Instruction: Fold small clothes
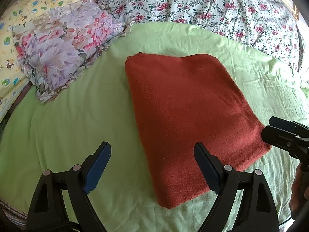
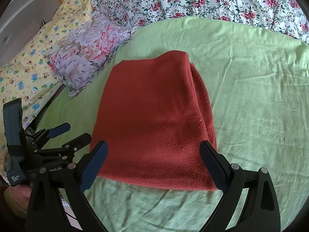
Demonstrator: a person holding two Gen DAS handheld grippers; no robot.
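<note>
Rust-red knit garment (image 2: 154, 119) lies folded flat.

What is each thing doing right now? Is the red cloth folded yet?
red cloth: folded, lying flat on the green sheet
left gripper: open, holding nothing
right gripper: open, holding nothing
flowery pillow: lying rumpled beside the cloth, apart from it

We see both views evenly lit by soft daylight, colours bright and detail sharp at centre; faint shadow darkens the near part of the red cloth (image 2: 152, 116) and the green sheet (image 1: 77, 116) beneath; fisheye bending curves the edges, and black vignette fills the corners.
</note>
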